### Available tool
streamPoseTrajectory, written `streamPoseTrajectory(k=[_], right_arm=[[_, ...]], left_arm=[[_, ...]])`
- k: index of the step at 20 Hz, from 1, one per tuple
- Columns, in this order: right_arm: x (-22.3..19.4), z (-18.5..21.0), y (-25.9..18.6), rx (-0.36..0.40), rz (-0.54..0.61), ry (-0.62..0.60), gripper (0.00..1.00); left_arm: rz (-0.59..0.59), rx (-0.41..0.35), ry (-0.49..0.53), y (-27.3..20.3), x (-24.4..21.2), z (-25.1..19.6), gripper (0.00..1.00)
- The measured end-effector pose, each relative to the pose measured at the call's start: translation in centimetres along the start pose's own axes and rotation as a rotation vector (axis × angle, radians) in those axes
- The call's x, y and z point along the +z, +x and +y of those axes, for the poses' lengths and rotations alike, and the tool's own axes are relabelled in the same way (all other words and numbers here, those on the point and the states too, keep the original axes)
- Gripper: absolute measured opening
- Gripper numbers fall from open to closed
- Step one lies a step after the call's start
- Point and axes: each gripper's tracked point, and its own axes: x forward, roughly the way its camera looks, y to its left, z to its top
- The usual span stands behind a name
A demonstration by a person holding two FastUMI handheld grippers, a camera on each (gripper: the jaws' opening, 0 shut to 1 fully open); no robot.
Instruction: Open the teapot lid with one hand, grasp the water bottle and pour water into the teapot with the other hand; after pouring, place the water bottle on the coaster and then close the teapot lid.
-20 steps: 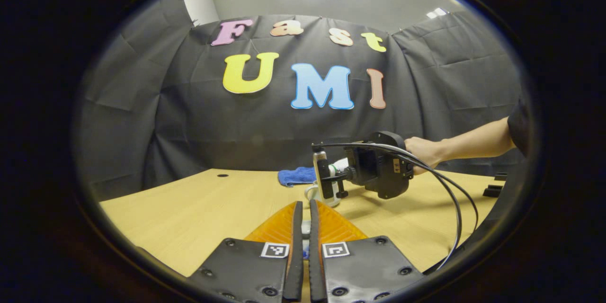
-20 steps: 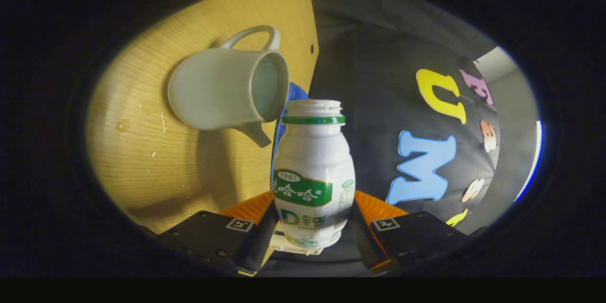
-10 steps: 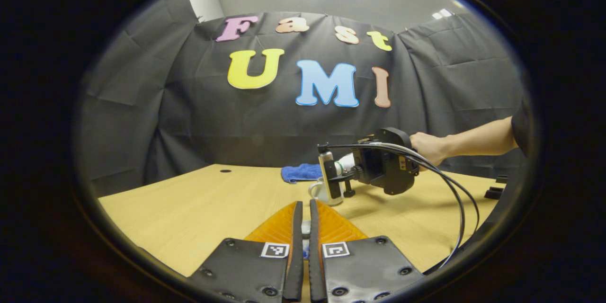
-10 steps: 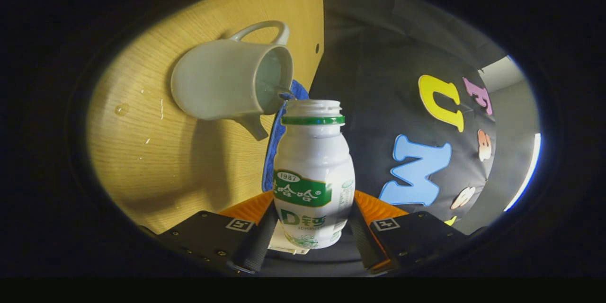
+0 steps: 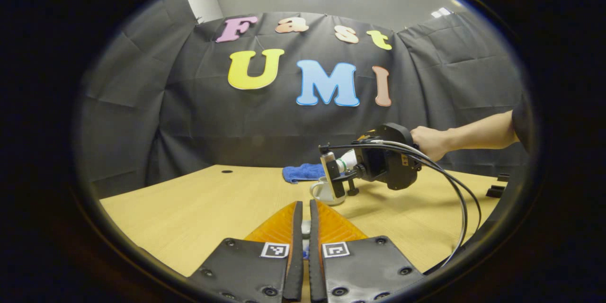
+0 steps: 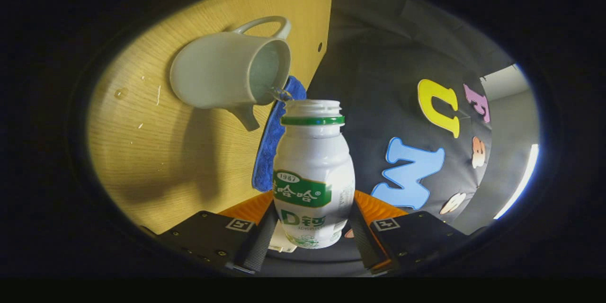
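The right gripper [image 6: 310, 241] is clamped on the white plastic water bottle with a green neck ring [image 6: 313, 175], both fingers pressing its lower body, and the bottle lies tipped over on its side with its open mouth just beside the rim of the pale ceramic teapot [image 6: 227, 75], which stands lidless on the light wooden table [image 6: 142, 161]. Compared with a second ago, the bottle's mouth has closed in on the teapot's opening, and a thin clear stream [image 6: 279, 93] now bridges the two where none showed before, so pouring appears to be under way. A few droplets lie on the table on the side of the teapot away from the bottle, and a folded blue cloth [image 6: 274, 142] lies behind the teapot. In the left gripper view, the teapot [image 5: 323, 192] sits well ahead, with the right gripper [image 5: 338, 177] and the hand holding it [image 5: 428, 142] just over it. The left gripper [image 5: 303, 227] has its jaws nearly together on a small pale object, probably the lid, though too little shows to be sure. The coaster placement and lid closing remain.
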Motion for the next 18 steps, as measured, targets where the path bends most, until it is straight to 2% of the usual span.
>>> streamPoseTrajectory(k=[1,8,9,11,12,14,15,16,18], right_arm=[[0.0,-0.1,0.0,0.000,0.000,-0.007,0.76],[0.4,-1.0,0.0,-0.035,-0.010,-0.078,0.76],[0.5,-1.0,-0.1,-0.033,-0.012,-0.084,0.76],[0.8,-1.1,-0.2,-0.038,-0.017,-0.098,0.76],[0.9,-1.3,-0.2,-0.044,-0.020,-0.107,0.76],[1.2,-1.9,-0.5,-0.057,-0.024,-0.125,0.76],[1.3,-2.1,-0.5,-0.062,-0.025,-0.134,0.76],[1.4,-2.3,-0.5,-0.070,-0.027,-0.145,0.76],[1.5,-3.0,-0.4,-0.090,-0.027,-0.172,0.76]], left_arm=[[0.001,0.000,-0.001,0.1,-0.1,0.0,0.12],[0.001,0.001,0.011,-0.1,0.0,-0.1,0.12],[0.001,0.001,0.014,-0.2,0.0,-0.1,0.15],[0.001,0.001,0.022,-0.2,0.1,-0.1,0.08],[0.000,0.000,0.026,-0.2,0.3,-0.1,0.12],[-0.003,-0.001,0.028,-0.2,0.4,-0.1,0.08],[-0.004,-0.002,0.029,-0.3,0.4,-0.1,0.12],[-0.004,-0.002,0.029,-0.2,0.5,0.0,0.08],[-0.003,-0.002,0.029,-0.2,0.4,0.0,0.08]])
